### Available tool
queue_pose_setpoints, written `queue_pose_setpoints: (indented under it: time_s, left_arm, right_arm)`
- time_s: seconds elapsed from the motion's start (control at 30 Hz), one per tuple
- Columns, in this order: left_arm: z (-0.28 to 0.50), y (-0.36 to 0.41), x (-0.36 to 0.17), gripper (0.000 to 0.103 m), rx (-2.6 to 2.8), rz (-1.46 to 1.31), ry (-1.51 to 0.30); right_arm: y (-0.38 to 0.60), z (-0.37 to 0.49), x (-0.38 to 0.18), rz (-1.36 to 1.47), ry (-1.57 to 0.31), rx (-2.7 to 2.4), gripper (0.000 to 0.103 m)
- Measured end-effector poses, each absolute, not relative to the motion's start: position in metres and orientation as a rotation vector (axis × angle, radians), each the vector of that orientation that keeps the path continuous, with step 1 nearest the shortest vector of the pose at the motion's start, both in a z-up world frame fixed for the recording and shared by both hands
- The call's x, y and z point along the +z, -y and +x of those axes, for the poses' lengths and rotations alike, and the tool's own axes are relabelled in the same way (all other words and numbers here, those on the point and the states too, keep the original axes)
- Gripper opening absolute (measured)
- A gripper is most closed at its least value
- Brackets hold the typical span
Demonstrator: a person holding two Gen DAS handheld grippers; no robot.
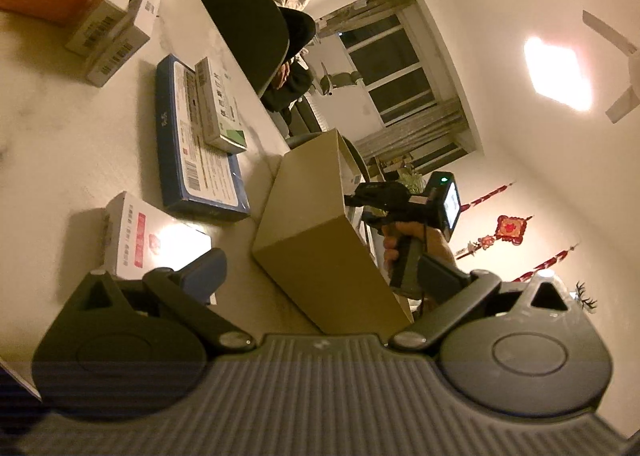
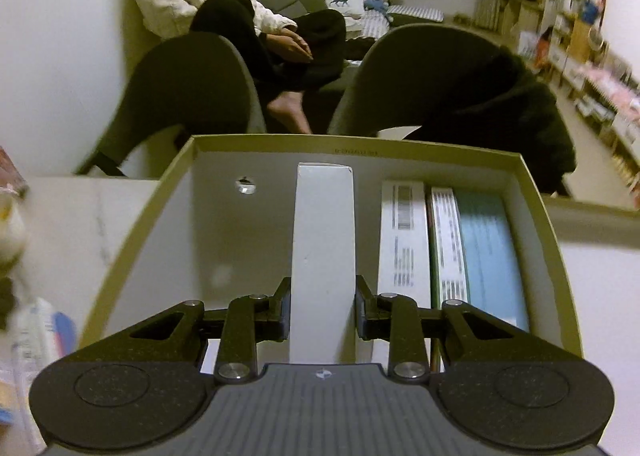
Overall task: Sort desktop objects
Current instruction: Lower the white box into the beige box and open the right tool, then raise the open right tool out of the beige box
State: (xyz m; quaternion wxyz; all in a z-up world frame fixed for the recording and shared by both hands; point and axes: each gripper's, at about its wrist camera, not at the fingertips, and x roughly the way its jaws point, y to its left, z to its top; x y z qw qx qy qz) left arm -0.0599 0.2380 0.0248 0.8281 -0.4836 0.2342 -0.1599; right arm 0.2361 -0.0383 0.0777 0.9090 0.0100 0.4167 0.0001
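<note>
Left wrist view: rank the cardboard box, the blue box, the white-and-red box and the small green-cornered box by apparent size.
1. Cardboard box, largest, though nearest the camera.
2. Blue box.
3. White-and-red box; partly hidden by the left gripper, so its rank against the blue box is unsure.
4. Green-cornered box, lying on the blue box.

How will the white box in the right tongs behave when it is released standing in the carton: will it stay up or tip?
The white box is tall and thin and stands on edge, so it may tip once the right tongs open. It looks stiff, with flat faces. The bare space to its left in the carton gives no support; the boxes to its right could catch it.
</note>
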Motion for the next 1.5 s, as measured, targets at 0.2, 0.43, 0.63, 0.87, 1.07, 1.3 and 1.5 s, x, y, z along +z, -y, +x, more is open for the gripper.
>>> queue_pose_setpoints:
  time_s: [0.2,0.43,0.63,0.87,1.07,1.3,1.5]
  left_arm:
    - [-0.057,-0.239,0.022,0.103,-0.332,-1.035,-0.506]
    - [-0.053,-0.236,0.02,0.103,-0.341,-1.042,-0.523]
    - [-0.052,-0.236,0.018,0.103,-0.335,-1.041,-0.53]
    - [-0.045,-0.23,0.013,0.103,-0.347,-1.05,-0.544]
    - [-0.042,-0.222,0.01,0.103,-0.361,-1.045,-0.566]
    - [-0.04,-0.218,0.008,0.103,-0.365,-1.038,-0.586]
    - [-0.035,-0.215,0.004,0.103,-0.373,-1.035,-0.607]
  right_arm:
    - [0.034,0.249,0.064,-0.022,-0.853,-0.021,0.032]
    - [0.022,0.254,0.059,-0.174,-0.811,-0.06,0.032]
    - [0.016,0.252,0.057,-0.254,-0.789,-0.03,0.034]
    - [0.011,0.233,0.072,-0.353,-0.746,0.143,0.043]
    - [0.005,0.225,0.072,-0.372,-0.781,0.282,0.037]
    - [-0.021,0.233,0.05,-0.502,-0.81,0.295,0.033]
    - [-0.035,0.246,0.028,-0.619,-0.859,0.201,0.032]
